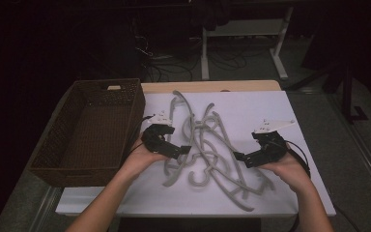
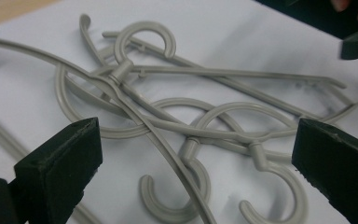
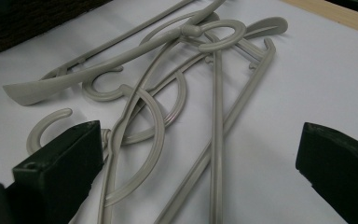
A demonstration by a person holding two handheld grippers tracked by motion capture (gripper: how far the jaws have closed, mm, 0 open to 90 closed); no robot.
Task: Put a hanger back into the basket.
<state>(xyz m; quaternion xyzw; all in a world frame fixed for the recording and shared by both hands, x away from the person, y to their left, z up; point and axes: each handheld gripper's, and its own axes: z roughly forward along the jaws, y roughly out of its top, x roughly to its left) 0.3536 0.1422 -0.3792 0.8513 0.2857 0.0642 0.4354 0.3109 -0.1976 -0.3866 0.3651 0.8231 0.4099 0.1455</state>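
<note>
Hangers (image 1: 205,145), grey plastic, lie in a tangled heap on the white sheet (image 1: 265,108) at the middle of the table, between the two grippers; a dark woven basket (image 1: 89,166) stands empty just beside the heap on the left side.

Left gripper (image 1: 186,150): jaws spread, nothing between them, tips at the left edge of the heap. Right gripper (image 1: 239,157): jaws spread, likewise holding nothing, tips at the right edge.

Material: moulded plastic, smooth matte finish, thin ribbed arms, round open hooks (image 2: 144,42), small notches along some arms. Shoulder ends flare into flat paddles (image 3: 25,93).

Handling, judged: light and fairly stiff, with some springiness in the long arms. Smooth surface is likely to slip in hard jaws. Hooks and arms interlock, so lifting one will probably drag its neighbours.

Best hold, judged: the thick neck below a hook (image 2: 121,72), or a straight arm (image 3: 216,135) lying clear on the sheet, pinched across its narrow section
</note>
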